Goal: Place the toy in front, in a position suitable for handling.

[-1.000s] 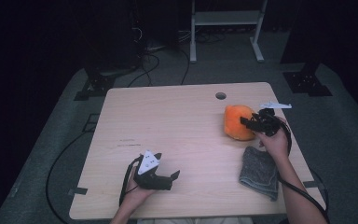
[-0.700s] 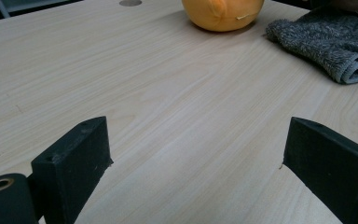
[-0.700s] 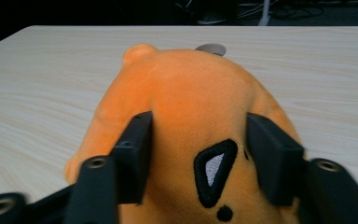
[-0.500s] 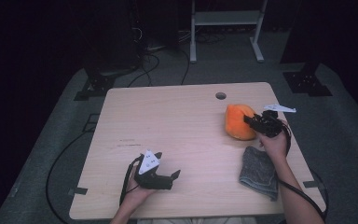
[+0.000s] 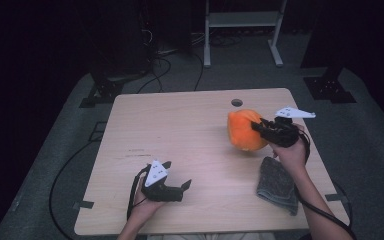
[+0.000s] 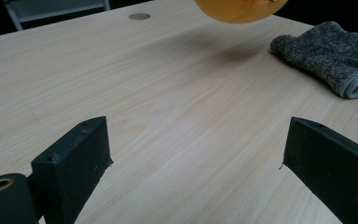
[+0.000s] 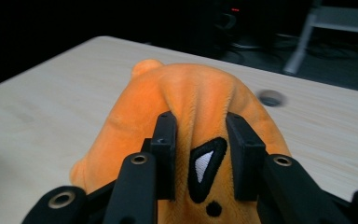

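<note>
Near the front edge, the left gripper [image 5: 177, 184] rests on the table [image 5: 180, 135], jaws open and empty. Farther right, past the grey cloth [image 5: 278, 184], the right gripper [image 5: 258, 127] has just squeezed shut on the orange plush toy [image 5: 243, 130] and lifted it up, so carrying can start.

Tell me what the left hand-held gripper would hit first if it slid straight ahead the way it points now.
Probably the grey towel. The left hand-held gripper stands open over bare table; the orange plush toy appears lifted off the wood in the right hand-held gripper, though depth is hard to judge.
</note>
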Demonstrator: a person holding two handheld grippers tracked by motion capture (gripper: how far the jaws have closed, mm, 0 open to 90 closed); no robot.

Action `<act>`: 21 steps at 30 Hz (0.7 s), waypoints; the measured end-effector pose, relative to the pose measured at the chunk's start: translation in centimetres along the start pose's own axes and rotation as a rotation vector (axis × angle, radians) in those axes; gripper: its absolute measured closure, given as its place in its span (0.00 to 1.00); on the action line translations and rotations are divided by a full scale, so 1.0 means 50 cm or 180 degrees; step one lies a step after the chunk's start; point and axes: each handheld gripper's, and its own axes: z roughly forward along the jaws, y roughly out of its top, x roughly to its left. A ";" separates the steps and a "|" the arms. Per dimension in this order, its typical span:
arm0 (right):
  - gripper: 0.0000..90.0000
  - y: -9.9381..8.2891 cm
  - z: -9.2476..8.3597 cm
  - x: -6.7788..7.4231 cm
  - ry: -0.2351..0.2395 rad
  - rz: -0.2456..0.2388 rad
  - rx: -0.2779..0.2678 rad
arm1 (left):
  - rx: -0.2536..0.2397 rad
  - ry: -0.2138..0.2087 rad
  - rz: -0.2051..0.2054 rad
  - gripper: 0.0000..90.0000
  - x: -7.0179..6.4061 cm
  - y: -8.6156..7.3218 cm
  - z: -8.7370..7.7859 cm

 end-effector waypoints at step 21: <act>0.72 -0.112 0.039 0.253 0.0733 -0.0256 0.0474 | -0.0250 -0.0260 0.0385 0.08 -0.047 0.020 0.012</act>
